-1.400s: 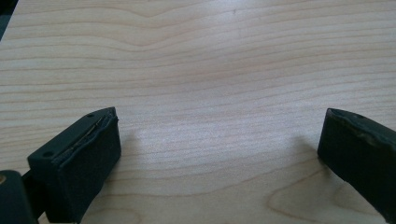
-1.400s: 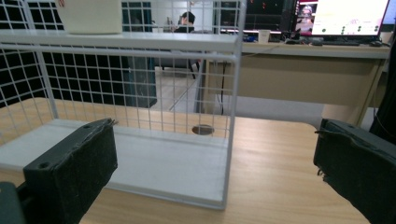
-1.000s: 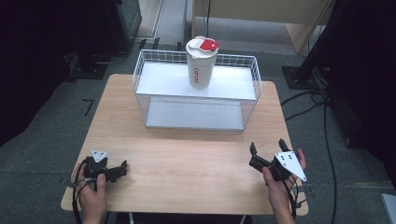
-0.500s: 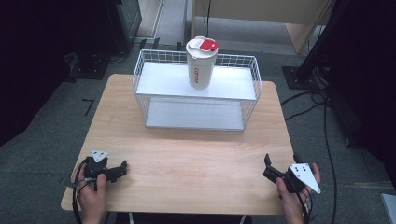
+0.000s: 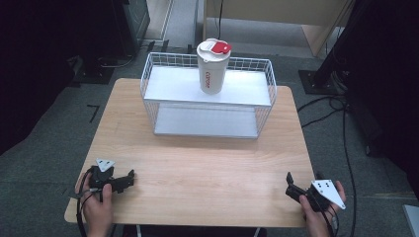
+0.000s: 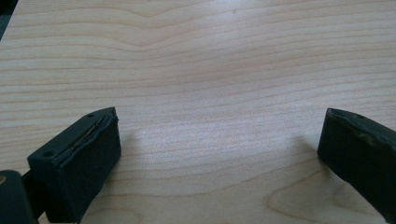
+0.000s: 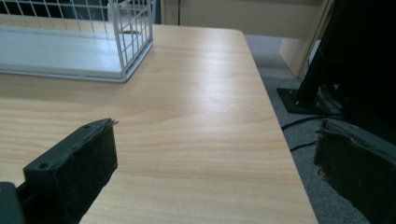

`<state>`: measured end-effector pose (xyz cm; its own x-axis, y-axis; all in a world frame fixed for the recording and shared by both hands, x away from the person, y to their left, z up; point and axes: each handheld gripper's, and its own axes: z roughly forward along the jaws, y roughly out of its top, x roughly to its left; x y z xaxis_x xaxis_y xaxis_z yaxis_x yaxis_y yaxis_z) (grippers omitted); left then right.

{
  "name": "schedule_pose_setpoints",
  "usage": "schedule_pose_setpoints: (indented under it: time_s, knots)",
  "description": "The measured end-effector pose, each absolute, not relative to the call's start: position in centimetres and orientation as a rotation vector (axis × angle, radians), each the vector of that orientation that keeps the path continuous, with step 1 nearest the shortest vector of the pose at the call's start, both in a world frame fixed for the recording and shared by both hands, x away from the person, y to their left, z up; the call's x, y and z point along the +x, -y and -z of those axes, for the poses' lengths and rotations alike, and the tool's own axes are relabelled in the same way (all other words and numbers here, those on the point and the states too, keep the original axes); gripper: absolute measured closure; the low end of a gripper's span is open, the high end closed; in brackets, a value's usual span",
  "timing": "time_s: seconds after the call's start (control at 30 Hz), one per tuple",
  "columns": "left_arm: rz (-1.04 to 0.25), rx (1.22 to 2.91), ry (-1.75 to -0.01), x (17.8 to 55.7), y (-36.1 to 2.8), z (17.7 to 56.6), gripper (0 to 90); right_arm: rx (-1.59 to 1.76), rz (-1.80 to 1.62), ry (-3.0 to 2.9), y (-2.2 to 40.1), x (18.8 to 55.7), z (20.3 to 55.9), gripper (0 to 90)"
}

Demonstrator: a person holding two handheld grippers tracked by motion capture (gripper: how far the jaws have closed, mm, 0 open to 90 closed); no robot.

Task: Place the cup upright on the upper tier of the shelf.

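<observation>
Nearest me, my left gripper (image 5: 129,178) rests low at the near-left corner of the wooden table (image 5: 207,163), held in my left hand (image 5: 97,210). In the left gripper view its two black jaws stand wide apart with bare wood grain between them (image 6: 219,135); they hold nothing.

My right gripper (image 5: 290,183) sits at the near-right corner, right at the table's edge, gripped by my right hand (image 5: 318,217), with its grey three-cornered plate (image 5: 330,191) showing on top. In the right gripper view (image 7: 215,154) the jaws are also spread wide and empty: the left one hangs over the tabletop, the right one out past the table's edge, over the grey carpet (image 7: 299,154). Black cables (image 5: 346,143) run across the floor on that side.

Beyond both grippers, the middle of the table is plain wood. At the far half stands a white wire shelf rack (image 5: 148,84) with two levels, a lower white board (image 5: 205,123) and an upper white board (image 5: 173,86). Its near corner shows at the upper left of the right gripper view (image 7: 130,32).

On the upper level, about the middle of the rack, a white tumbler (image 5: 211,74) stands upright, with red lettering on its side and a white lid carrying a red flap (image 5: 220,47). It is well apart from both grippers, neither of which touches it.

Farthest off, a dark stand base (image 5: 316,81) sits on the floor to the right of the rack.
</observation>
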<state>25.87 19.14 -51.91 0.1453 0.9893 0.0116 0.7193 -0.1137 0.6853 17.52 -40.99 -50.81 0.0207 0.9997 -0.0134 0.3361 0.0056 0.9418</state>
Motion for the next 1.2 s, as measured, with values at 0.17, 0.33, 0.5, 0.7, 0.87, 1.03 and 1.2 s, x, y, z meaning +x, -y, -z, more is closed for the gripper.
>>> schedule_pose_setpoints:
  time_s: [0.17, 0.33, 0.5, 0.7, 0.87, 1.03, 1.2]
  knots:
    - [-0.659, 1.894, -1.629, 25.9, -19.1, 51.9, 0.0, 1.493, -0.968, -1.480, 41.5, 17.5, 51.3, 0.0]
    - [-0.658, 1.894, -1.629, 25.9, -19.1, 51.9, 0.0, 1.531, -0.925, -1.525, 42.0, 17.5, 51.9, 0.0]
    - [-0.659, 1.894, -1.629, 25.9, -19.1, 51.9, 0.0, 1.575, -0.882, -1.574, 42.2, 17.8, 52.0, 0.0]
    - [-0.659, 1.893, -1.629, 25.9, -19.1, 51.9, 0.0, 1.662, -0.808, -1.689, 42.3, 18.7, 52.3, 0.0]
    - [-0.659, 1.894, -1.629, 25.9, -19.1, 51.9, 0.0, 1.693, -0.746, -1.756, 42.1, 19.3, 52.5, 0.0]
    - [-0.659, 1.893, -1.629, 25.9, -19.1, 51.9, 0.0, 1.713, -0.754, -1.788, 42.3, 19.6, 52.6, 0.0]
    - [-0.659, 1.893, -1.629, 25.9, -19.1, 51.9, 0.0, 1.740, -0.773, -1.803, 42.5, 19.7, 52.7, 0.0]
